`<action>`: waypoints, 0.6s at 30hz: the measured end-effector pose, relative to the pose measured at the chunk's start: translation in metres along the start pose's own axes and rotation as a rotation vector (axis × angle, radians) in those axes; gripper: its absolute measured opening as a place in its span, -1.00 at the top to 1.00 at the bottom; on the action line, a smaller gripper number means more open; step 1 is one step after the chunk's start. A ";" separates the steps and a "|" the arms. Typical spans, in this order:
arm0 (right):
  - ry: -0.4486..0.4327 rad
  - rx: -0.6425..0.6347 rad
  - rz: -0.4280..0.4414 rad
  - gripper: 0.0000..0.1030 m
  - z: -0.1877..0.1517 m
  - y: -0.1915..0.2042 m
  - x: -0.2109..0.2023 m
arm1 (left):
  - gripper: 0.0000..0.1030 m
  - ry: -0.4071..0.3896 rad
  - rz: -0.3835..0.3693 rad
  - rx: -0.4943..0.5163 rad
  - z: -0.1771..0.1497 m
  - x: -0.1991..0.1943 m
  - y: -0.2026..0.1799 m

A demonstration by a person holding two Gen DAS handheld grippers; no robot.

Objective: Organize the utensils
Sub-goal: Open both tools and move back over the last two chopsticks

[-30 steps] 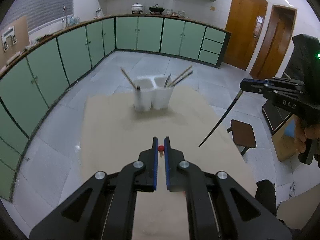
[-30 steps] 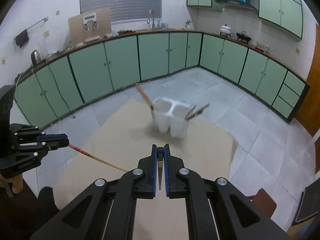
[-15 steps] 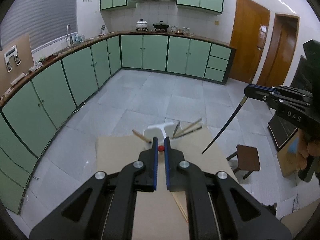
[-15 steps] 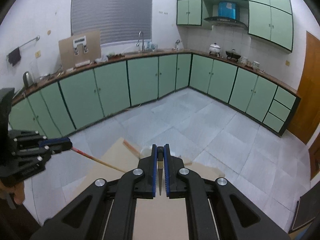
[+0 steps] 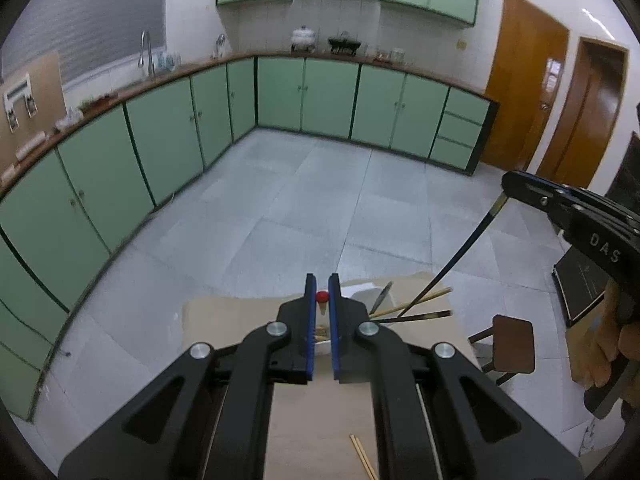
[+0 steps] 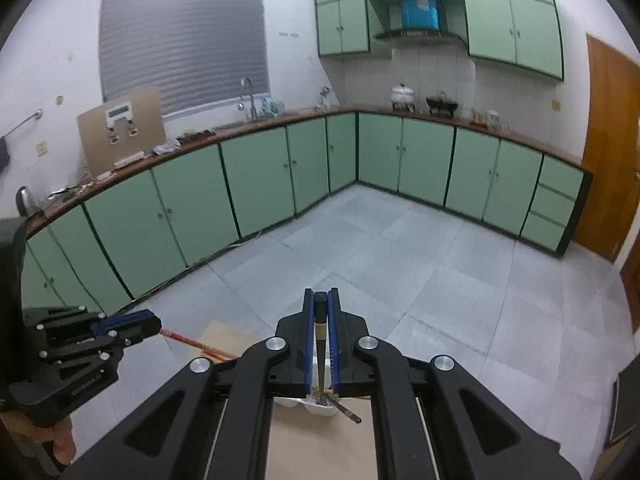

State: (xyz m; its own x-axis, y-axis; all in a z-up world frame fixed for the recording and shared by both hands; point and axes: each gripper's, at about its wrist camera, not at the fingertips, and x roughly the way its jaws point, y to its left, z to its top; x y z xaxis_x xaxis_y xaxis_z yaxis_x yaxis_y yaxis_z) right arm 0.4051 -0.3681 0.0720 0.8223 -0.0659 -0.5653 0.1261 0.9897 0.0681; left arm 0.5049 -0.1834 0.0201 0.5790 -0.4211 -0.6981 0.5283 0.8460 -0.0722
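Below, a white utensil holder [image 5: 362, 290] is seen at the table's [image 5: 224, 316] far edge, w/ chopsticks leaning out. A red-tipped chopstick [image 5: 321, 296] is clamped by the left gripper [image 5: 322, 294]; a dark chopstick [image 5: 460, 256] is pinched by the right gripper [image 6: 321, 300], slanting down toward the holder.

- Left gripper [image 5: 322, 308]: matte black angular frame, blue finger pads, round silver screws along both arms.
- Right gripper [image 6: 321, 336]: same build, white "DAS" lettering on its side; bare-skinned hand [image 5: 612, 356] behind the lettering.
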 end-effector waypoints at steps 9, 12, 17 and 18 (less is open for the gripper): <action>0.087 0.073 0.005 0.87 -0.035 -0.028 0.087 | 0.90 0.106 -0.007 -0.051 -0.024 0.091 0.031; 0.125 0.092 0.017 0.85 -0.041 -0.036 0.104 | 0.88 0.124 -0.003 -0.057 -0.032 0.104 0.036; 0.087 0.093 0.009 0.57 -0.040 -0.044 0.088 | 0.47 0.090 0.008 -0.055 -0.030 0.095 0.036; 0.074 0.093 0.010 0.57 -0.040 -0.046 0.079 | 0.38 0.068 0.002 -0.060 -0.029 0.086 0.038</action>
State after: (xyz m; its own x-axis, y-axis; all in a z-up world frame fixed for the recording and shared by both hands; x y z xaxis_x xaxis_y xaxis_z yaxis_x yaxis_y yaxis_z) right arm 0.4426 -0.4133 -0.0088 0.7813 -0.0428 -0.6227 0.1715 0.9740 0.1482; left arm 0.5567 -0.1784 -0.0629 0.5353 -0.3977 -0.7452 0.4874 0.8660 -0.1120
